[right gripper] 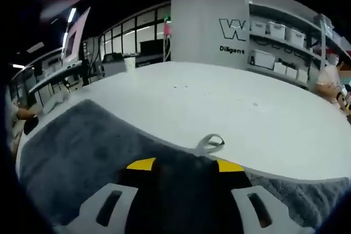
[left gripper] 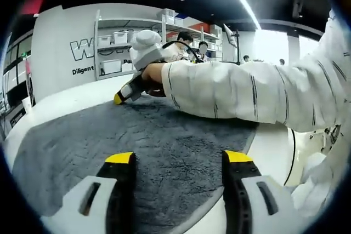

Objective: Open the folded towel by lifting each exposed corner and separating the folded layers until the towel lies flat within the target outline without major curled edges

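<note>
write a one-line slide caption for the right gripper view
Right gripper low over the far edge of a grey towel on a white table, hanging loop just ahead.

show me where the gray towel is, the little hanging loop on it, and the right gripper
gray towel [left gripper: 164, 141], left gripper view, middle of pile.
hanging loop [right gripper: 211, 143], right gripper view, loop's band.
right gripper [right gripper: 184, 164], right gripper view, between its yellow tips.

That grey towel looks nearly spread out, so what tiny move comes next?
Probably draw the right gripper outward along the white table: its open jaws sit over the grey towel edge by the hanging loop, and that edge curves instead of lying straight.
</note>
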